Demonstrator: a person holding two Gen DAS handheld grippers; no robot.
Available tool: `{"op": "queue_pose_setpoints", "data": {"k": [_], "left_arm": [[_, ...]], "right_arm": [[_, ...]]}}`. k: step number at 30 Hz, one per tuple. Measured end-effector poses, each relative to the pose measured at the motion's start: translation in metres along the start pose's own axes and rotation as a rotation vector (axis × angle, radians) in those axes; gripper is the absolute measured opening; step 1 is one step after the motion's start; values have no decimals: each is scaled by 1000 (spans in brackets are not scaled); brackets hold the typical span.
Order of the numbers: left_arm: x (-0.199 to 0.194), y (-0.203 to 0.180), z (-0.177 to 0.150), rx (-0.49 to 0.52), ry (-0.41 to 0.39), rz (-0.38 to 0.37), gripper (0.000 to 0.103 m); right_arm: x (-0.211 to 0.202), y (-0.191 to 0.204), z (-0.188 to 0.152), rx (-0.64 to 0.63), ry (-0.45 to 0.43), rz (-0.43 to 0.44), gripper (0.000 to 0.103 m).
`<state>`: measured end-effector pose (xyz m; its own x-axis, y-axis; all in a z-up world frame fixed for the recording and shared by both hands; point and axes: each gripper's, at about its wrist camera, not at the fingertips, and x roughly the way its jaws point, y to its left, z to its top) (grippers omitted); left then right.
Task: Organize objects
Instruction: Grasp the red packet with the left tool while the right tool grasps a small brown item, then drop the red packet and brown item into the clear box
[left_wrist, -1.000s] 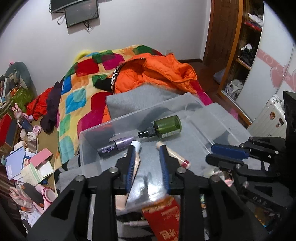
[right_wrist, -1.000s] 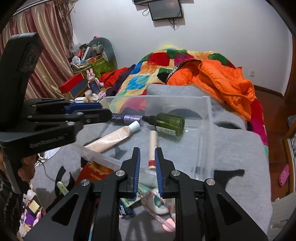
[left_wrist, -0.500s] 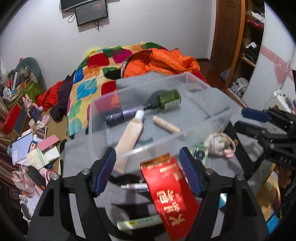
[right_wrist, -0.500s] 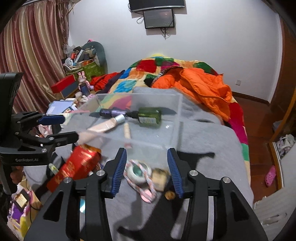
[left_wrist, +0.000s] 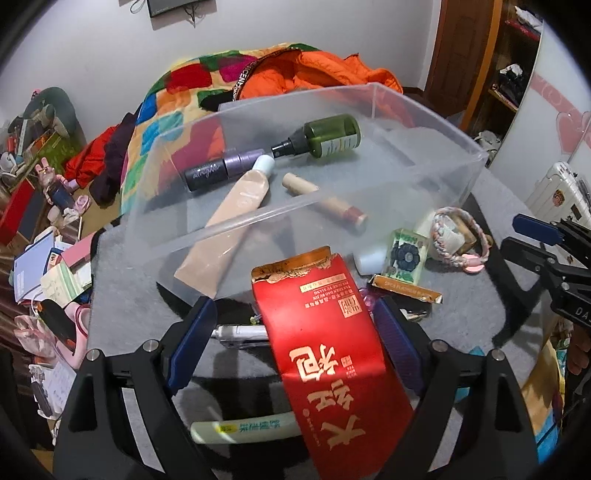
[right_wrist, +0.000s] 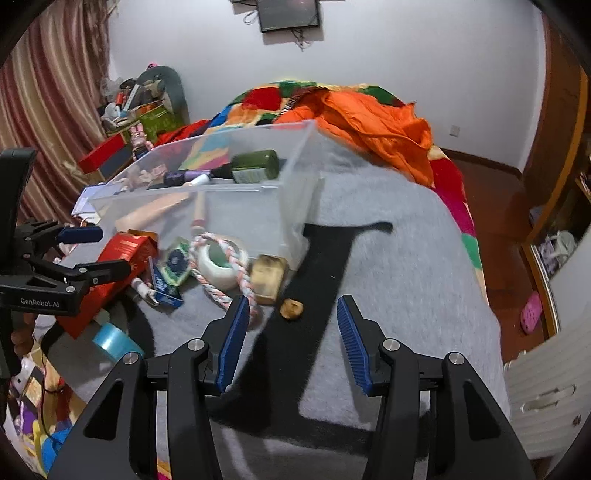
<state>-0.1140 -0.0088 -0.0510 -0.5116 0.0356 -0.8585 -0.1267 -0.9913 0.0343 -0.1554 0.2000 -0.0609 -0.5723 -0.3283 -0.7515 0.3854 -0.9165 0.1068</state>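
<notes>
A clear plastic bin (left_wrist: 424, 110) on the grey blanket holds a green bottle (left_wrist: 328, 134), a purple tube (left_wrist: 221, 170), a beige tube (left_wrist: 236, 210) and a slim stick (left_wrist: 321, 201). In front of it lies a red packet (left_wrist: 321, 332). My left gripper (left_wrist: 295, 336) straddles the packet, its jaws opening wide and the pads clear of it. The right gripper (right_wrist: 291, 302) stands open over the blanket, where a small brown piece (right_wrist: 291, 308) lies below the gap, untouched. A gold block (right_wrist: 267, 278) and a white jar (right_wrist: 218, 266) wrapped in braided cord sit just beyond.
A green flower block (left_wrist: 406, 254), a pen (left_wrist: 240, 332) and a white-green tube (left_wrist: 243, 430) lie around the packet. A blue tape roll (right_wrist: 114, 341) sits at the blanket's left edge. Orange jacket (right_wrist: 376, 125) and patchwork quilt behind; floor clutter on the left.
Both grippers went from almost shut to open. Both pulled back from above the bin and sank toward the items in front; the red packet now lies between the left fingers.
</notes>
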Motion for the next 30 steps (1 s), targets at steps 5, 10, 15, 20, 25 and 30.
{"op": "queue_pose_setpoints", "data": {"k": [5, 10, 15, 20, 25, 30], "left_arm": [[10, 2, 2, -31, 14, -1, 87], [13, 5, 0, -56, 4, -18, 74], [6, 5, -6, -59, -18, -34, 60], [-7, 7, -13, -68, -49, -51, 54], [-31, 11, -15, -79, -105, -54, 54], [-56, 18, -10, -86, -167, -42, 54]], "right_arm": [[9, -3, -1, 2, 16, -11, 46], [23, 2, -1, -18, 38, -13, 39], [29, 5, -4, -23, 42, -6, 13], [19, 7, -6, -26, 16, -5, 13], [4, 8, 0, -18, -23, 16, 13], [-13, 17, 8, -28, -76, 42, 13]]}}
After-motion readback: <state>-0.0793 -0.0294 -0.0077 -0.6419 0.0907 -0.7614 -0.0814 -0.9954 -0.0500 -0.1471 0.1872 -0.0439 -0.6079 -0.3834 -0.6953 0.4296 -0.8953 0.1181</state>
